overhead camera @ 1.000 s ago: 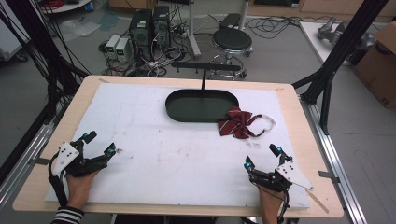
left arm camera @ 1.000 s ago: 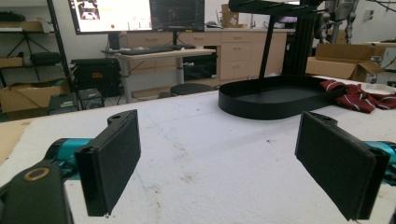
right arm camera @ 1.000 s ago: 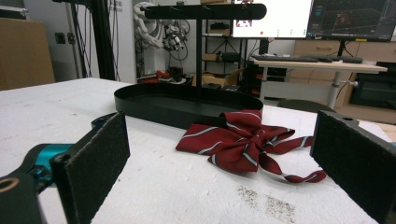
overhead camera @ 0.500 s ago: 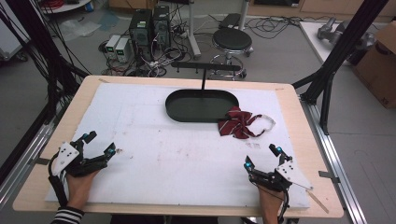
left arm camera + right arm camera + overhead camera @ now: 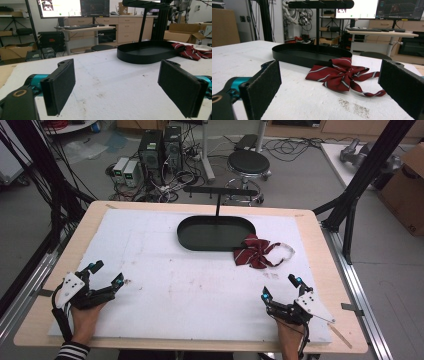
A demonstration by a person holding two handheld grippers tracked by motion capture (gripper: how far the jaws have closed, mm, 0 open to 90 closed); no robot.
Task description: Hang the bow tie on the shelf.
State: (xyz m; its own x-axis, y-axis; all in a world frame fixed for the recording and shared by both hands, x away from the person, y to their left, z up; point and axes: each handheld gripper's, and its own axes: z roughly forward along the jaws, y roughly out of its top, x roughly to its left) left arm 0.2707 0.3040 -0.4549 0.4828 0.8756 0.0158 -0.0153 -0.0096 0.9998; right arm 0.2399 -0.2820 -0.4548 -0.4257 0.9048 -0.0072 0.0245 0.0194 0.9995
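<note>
Two grippers rest near the person, the left gripper [image 5: 104,274] and the right gripper [image 5: 280,288], both wide with nothing in them. The red bow tie [image 5: 256,251] lies far right, touching the black tray [image 5: 185,234]

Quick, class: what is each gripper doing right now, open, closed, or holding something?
Left gripper: open, holding nothing.
Right gripper: open, holding nothing; bow tie lies ahead, untouched.
</note>
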